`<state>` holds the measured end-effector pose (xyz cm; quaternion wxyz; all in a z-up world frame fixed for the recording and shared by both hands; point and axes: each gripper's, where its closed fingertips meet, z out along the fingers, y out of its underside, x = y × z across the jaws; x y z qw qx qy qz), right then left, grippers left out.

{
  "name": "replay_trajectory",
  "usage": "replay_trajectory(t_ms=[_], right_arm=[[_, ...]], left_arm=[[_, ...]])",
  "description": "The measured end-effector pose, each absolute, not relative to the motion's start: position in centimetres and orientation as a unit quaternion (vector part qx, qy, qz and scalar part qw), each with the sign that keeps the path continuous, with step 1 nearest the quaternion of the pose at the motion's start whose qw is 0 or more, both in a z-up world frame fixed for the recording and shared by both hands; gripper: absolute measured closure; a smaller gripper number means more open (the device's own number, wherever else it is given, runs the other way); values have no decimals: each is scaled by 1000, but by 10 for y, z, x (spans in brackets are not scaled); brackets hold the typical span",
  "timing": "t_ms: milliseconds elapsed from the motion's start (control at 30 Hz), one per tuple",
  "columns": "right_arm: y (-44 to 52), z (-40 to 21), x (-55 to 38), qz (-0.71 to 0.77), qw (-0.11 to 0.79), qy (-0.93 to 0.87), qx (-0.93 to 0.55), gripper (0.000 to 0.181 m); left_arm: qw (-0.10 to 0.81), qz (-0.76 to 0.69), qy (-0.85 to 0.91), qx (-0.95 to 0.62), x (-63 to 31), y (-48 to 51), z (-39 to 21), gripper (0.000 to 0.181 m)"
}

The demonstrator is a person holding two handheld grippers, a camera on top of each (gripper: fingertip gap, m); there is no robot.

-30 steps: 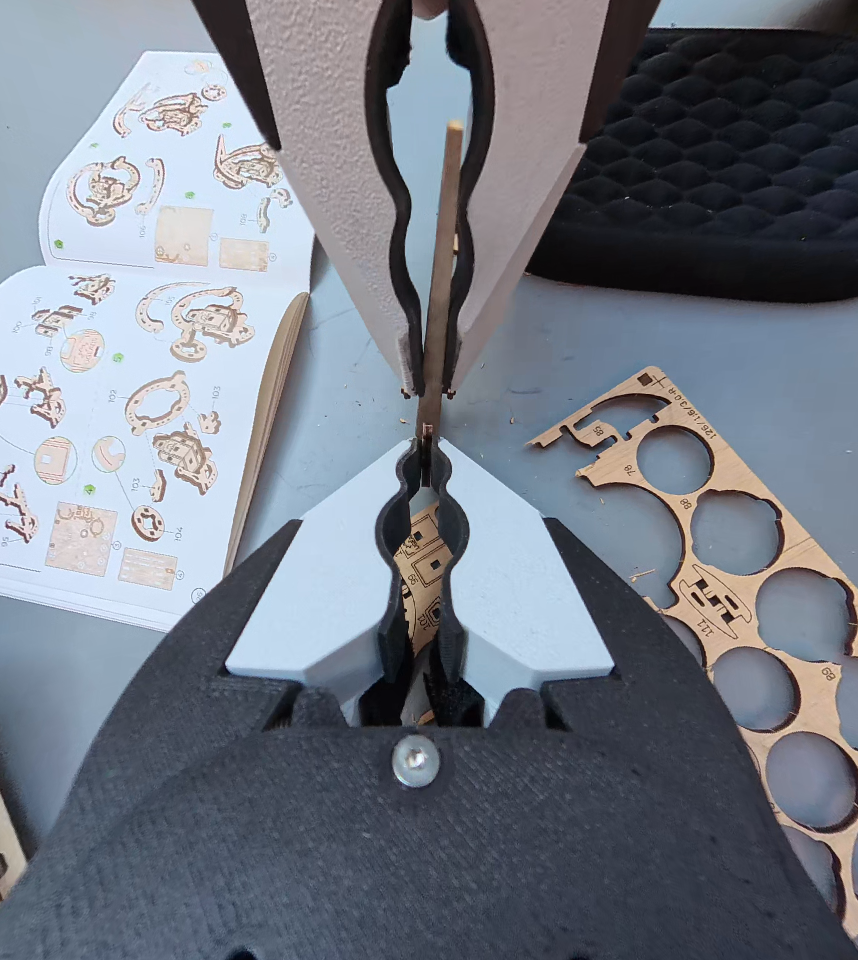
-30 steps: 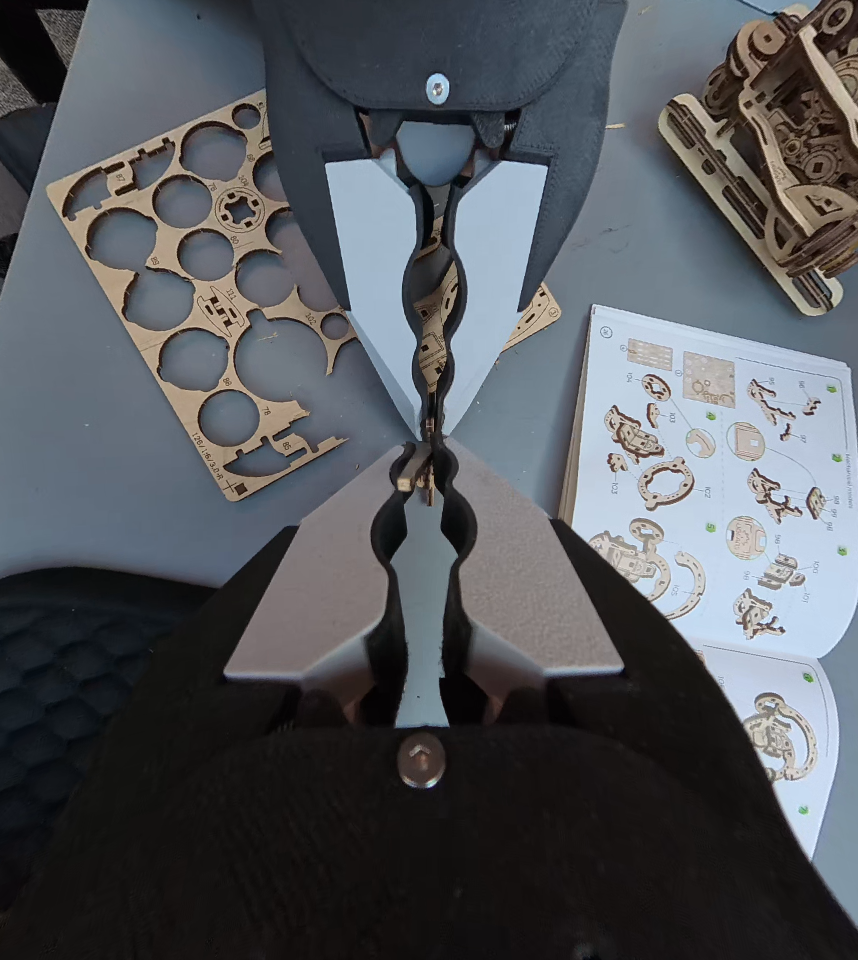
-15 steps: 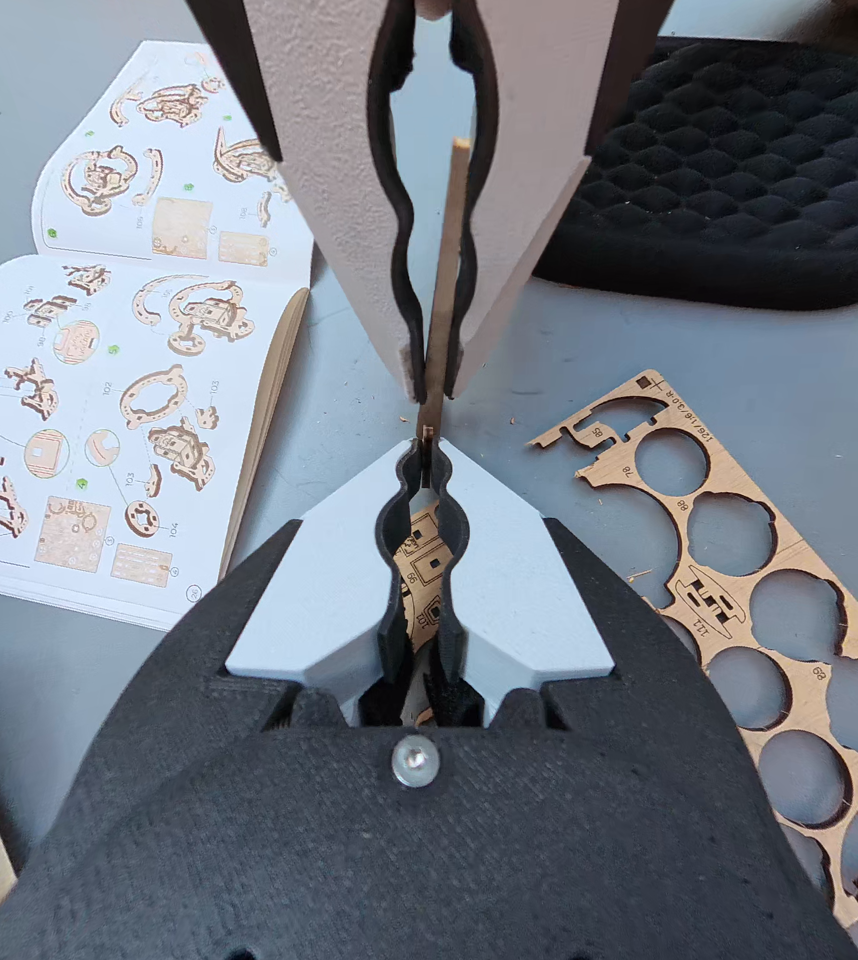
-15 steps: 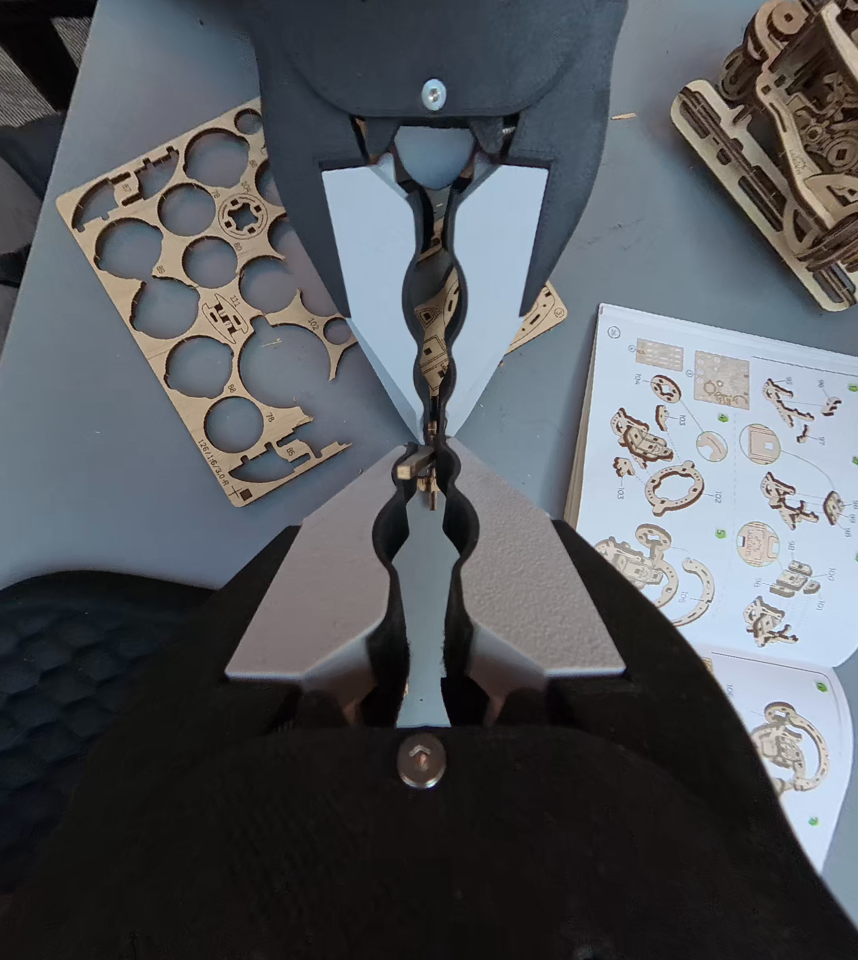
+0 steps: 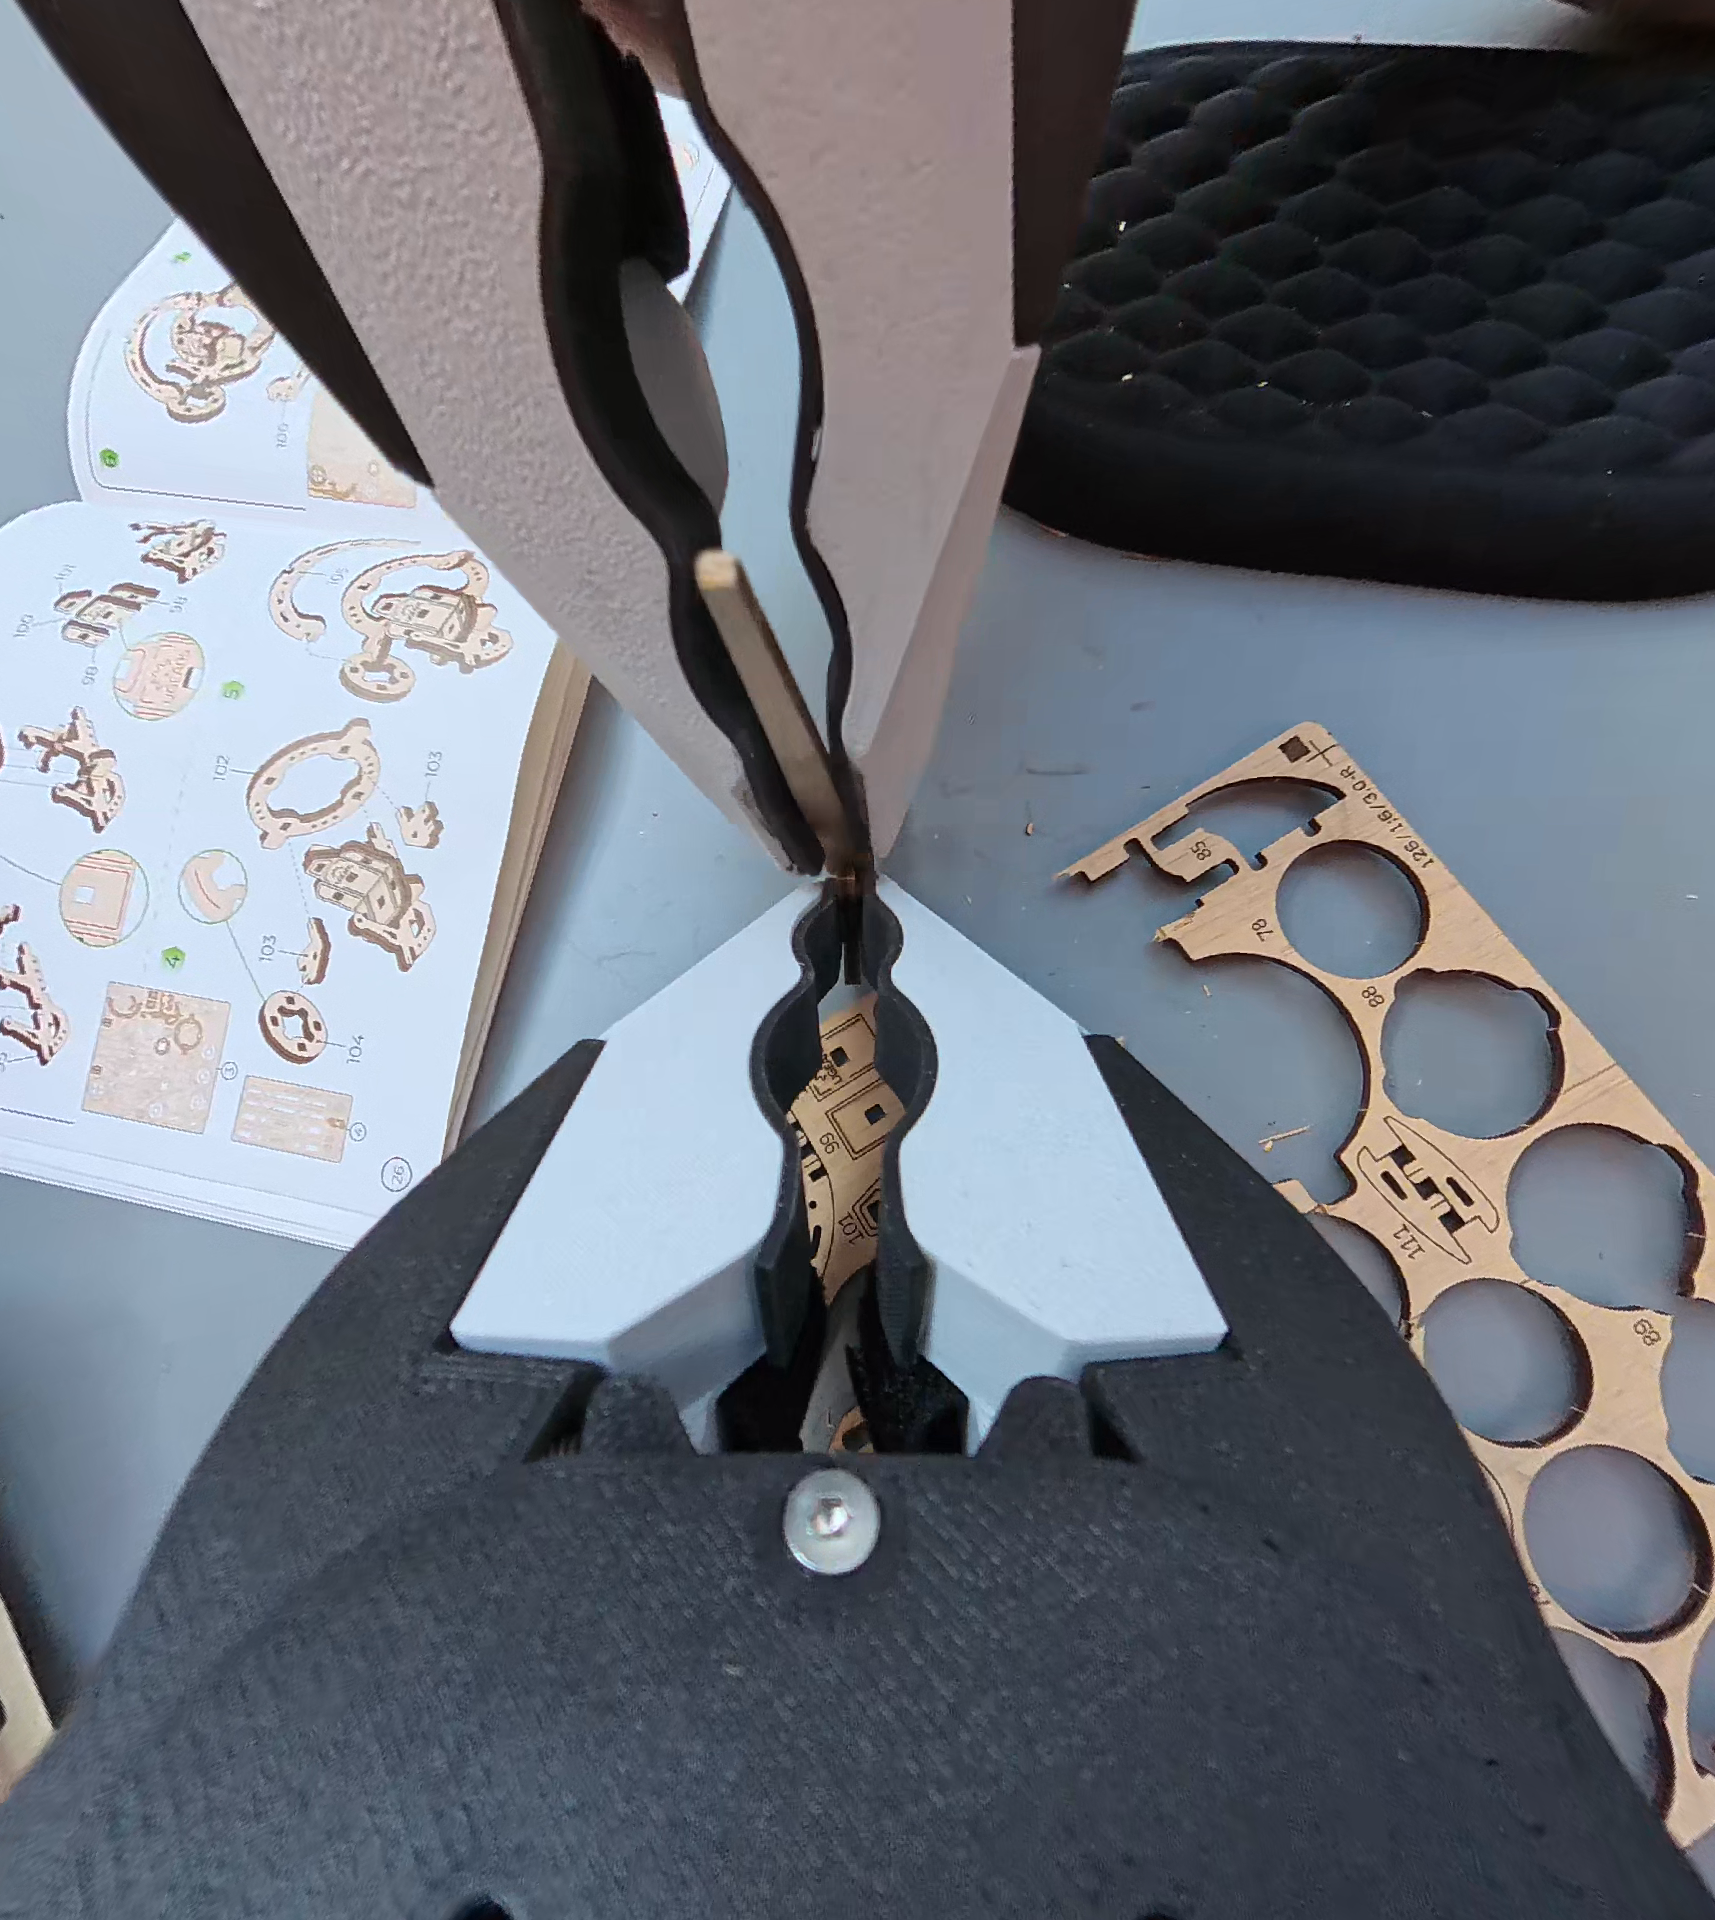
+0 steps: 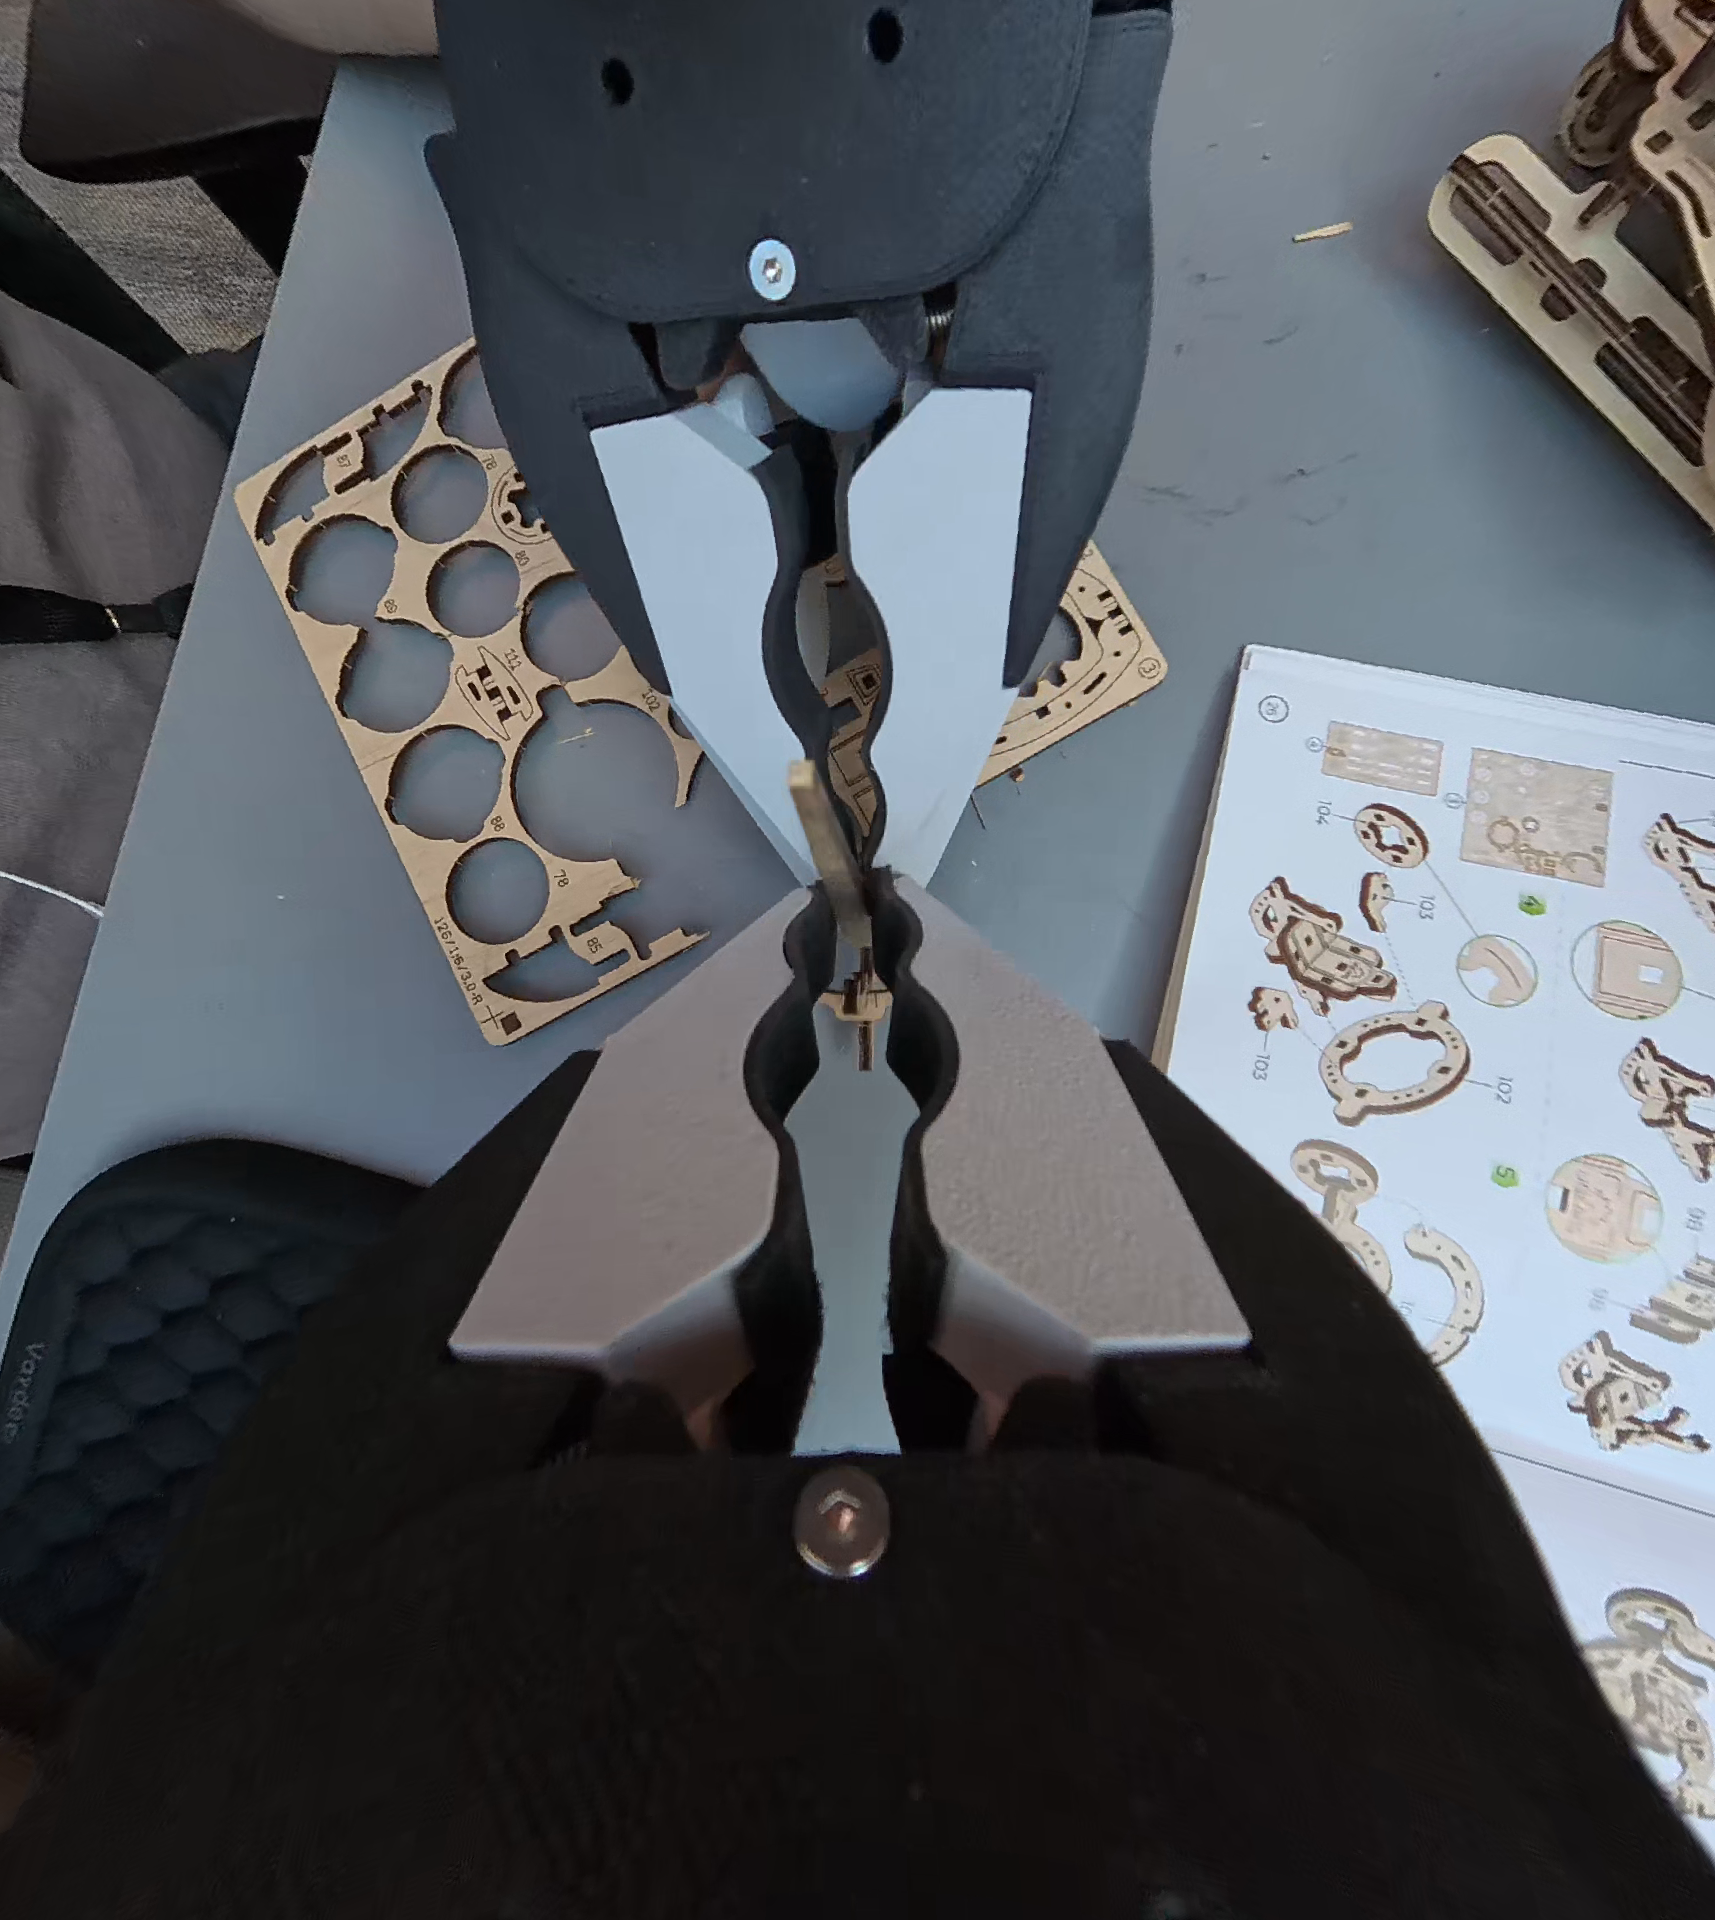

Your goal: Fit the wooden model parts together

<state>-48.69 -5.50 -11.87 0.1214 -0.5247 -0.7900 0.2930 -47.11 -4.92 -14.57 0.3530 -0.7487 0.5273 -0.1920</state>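
Observation:
My left gripper [image 5: 848, 909], with pale blue fingers, is shut on a small dark wooden part [image 5: 851, 940] at its tips. My right gripper [image 6: 848, 920], with grey fingers, is shut on a thin flat wooden strip [image 6: 825, 842], seen edge-on and leaning left. A small cross-shaped wooden piece [image 6: 858, 1010] sits at the strip's lower end between the right fingers. The two grippers meet tip to tip above the grey table, and the two parts touch there. The strip [image 5: 770, 707] and the right gripper [image 5: 832, 852] also show in the left wrist view, the left gripper [image 6: 848, 868] in the right wrist view.
An open instruction booklet [image 5: 157, 831] lies to one side. A plywood sheet with round cut-outs [image 5: 1455, 1195] lies on the other side, and a second sheet [image 6: 1092, 665] under the left gripper. A black padded cushion [image 5: 1455, 312] and a built wooden model [image 6: 1663, 260] stand farther off. The table edge [image 6: 240, 520] is near.
The wooden strip has tilted over to the left and now sticks out past the right gripper's tips. Both grippers stay shut and tip to tip, with the right gripper closer and rolled.

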Motion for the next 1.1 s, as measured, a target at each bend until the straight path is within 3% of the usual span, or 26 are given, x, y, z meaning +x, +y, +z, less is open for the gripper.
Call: replay_trajectory(t_ms=[733,1100], right_arm=[[-51,-122,-472,189,163,-817,-519,176],[-49,-122,-472,217,151,-803,-534,176]], left_arm=[[342,-200,529,-750,-471,-52,-152,177],[352,-211,518,-750,-468,-50,-149,179]])
